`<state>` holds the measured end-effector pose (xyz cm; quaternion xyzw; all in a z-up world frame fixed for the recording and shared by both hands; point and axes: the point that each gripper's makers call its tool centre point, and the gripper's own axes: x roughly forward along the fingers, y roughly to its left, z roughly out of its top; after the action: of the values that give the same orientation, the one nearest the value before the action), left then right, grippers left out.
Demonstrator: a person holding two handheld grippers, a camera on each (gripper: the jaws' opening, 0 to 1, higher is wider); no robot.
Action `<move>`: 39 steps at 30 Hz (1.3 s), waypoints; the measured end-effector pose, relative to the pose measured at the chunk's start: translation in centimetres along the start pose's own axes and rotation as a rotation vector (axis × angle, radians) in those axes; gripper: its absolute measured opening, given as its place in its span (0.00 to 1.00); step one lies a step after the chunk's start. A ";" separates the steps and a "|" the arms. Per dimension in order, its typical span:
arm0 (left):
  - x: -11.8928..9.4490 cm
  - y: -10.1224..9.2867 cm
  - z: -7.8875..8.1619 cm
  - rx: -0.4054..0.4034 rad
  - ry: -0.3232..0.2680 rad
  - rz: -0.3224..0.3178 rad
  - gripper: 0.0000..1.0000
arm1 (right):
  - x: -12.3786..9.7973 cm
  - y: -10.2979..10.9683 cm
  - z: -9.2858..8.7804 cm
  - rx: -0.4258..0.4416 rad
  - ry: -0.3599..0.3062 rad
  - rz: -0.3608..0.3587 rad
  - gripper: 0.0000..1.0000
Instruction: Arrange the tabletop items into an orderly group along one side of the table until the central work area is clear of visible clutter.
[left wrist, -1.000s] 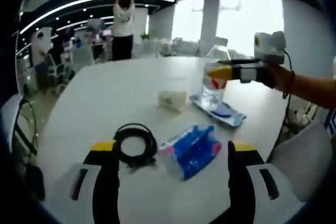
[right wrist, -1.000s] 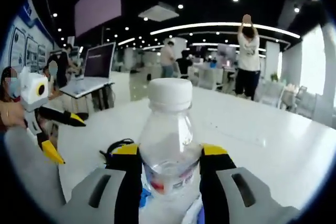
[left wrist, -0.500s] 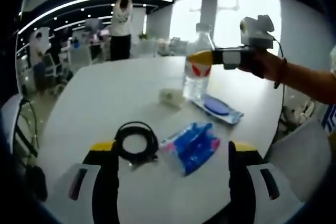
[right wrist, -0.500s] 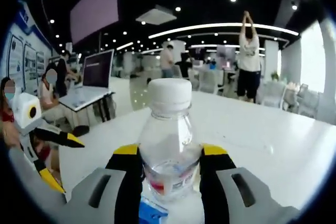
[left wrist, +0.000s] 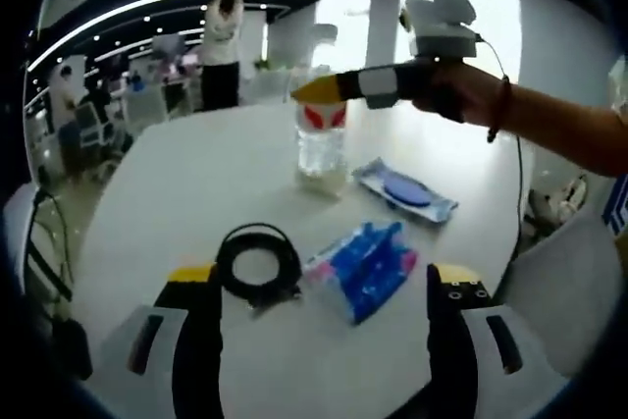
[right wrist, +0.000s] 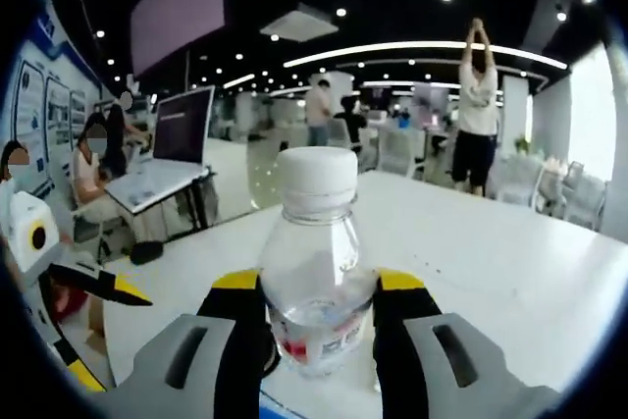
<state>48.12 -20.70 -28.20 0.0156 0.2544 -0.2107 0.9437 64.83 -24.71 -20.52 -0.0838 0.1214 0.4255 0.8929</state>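
Water bottle [right wrist: 316, 272]: clear, white-capped, red label, upright; in the left gripper view it [left wrist: 322, 134] stood over a small pale item, contact with the table not clear.
Right gripper [right wrist: 316, 316]: jaws clamped on the bottle's lower body; in the left gripper view it [left wrist: 319, 91] reached in from the right, in a person's hand.
Left gripper [left wrist: 321, 296]: jaws spread wide, holding nothing, low over the white table [left wrist: 186, 183].
Coiled black cable [left wrist: 257, 267]: between the left jaws.
Blue tissue pack [left wrist: 362, 269]: just beside the cable.
Flat blue packet [left wrist: 404, 188]: near the bottle's base.
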 end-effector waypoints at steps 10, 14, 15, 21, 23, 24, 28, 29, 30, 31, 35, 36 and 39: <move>0.4 0.6 0.2 -0.013 0.013 -0.012 0.83 | 4.0 0.9 -0.3 0.015 0.019 0.038 0.42; 0.6 1.0 0.4 -0.026 0.007 -0.010 0.83 | 5.4 1.2 -0.4 0.007 0.030 0.058 0.42; 0.7 1.2 0.3 -0.024 0.007 -0.003 0.82 | 5.7 1.2 -0.5 0.012 0.030 0.063 0.42; 0.8 2.0 -0.8 0.012 0.041 0.050 0.82 | 8.0 1.6 -1.0 0.018 0.042 0.083 0.42; 1.0 1.2 -0.9 -0.014 0.038 0.008 0.82 | 8.8 1.6 -1.1 0.016 0.044 0.088 0.42; 1.1 0.9 -0.9 -0.032 0.034 -0.008 0.83 | 9.2 1.7 -1.2 0.011 0.044 0.089 0.42; 1.3 0.5 -0.8 -0.025 0.032 -0.024 0.84 | 11.0 1.7 -1.6 0.018 0.044 0.085 0.42; 1.3 0.5 -0.9 -0.021 0.036 -0.023 0.85 | 11.4 1.7 -1.7 0.018 0.045 0.087 0.42; 1.3 0.5 -0.9 -0.016 0.039 -0.022 0.85 | 11.9 1.7 -2.0 0.024 0.045 0.089 0.42; 1.4 0.6 -1.0 -0.014 0.043 -0.018 0.85 | 12.2 1.7 -2.1 0.031 0.045 0.091 0.42; 1.5 1.1 -1.1 -0.029 0.044 -0.004 0.87 | 13.9 1.7 -2.8 0.055 0.048 0.103 0.42; 1.5 1.3 -1.0 -0.032 0.041 0.002 0.88 | 14.2 1.8 -3.0 0.054 0.047 0.105 0.42; 1.5 1.3 -1.2 -0.038 0.050 0.004 0.92 | 15.1 1.8 -3.2 0.056 0.040 0.116 0.42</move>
<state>49.23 -19.92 -30.10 0.0033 0.2820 -0.2035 0.9376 72.17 -13.20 -27.98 -0.0603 0.1558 0.4712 0.8660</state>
